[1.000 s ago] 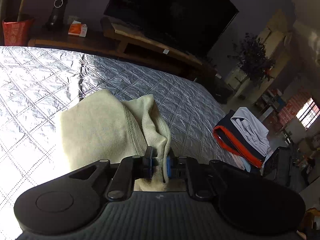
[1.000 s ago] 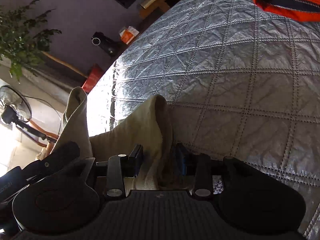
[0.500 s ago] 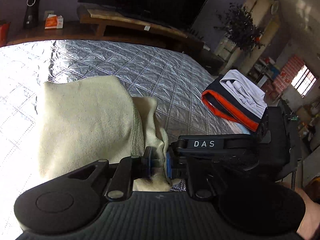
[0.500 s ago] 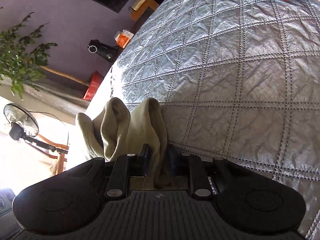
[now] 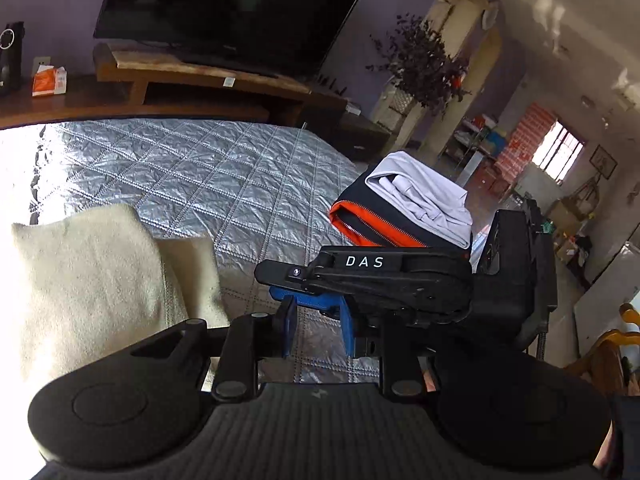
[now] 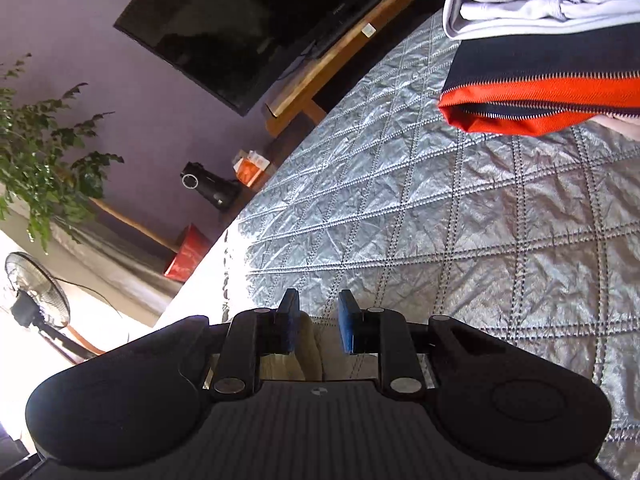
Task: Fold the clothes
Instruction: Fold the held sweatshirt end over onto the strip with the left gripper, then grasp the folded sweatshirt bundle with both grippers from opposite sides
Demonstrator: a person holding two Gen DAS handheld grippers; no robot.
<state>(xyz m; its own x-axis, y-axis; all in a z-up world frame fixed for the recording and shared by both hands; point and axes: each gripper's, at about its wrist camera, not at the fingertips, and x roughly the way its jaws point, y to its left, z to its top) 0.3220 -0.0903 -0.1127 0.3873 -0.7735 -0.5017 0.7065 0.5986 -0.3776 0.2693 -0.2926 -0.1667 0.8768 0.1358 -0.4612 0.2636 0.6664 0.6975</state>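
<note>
A cream garment lies folded on the silver quilted bed, left of my left gripper, which is open and empty with blue pads. The right gripper's black body, marked DAS, crosses just ahead of it. In the right wrist view my right gripper is open; a strip of the cream garment shows low between its fingers, not gripped. A folded pile, a white garment on a dark jacket with orange lining, lies at the bed's right side and also shows in the right wrist view.
A large dark TV stands on a wooden bench beyond the bed. An orange tissue pack and a black speaker sit on the low shelf. A red bin, a fan and a plant stand left.
Both grippers have opened and let go of the cream garment, which now lies on the bed. Both have pulled back from it; the right gripper now faces the folded pile.
</note>
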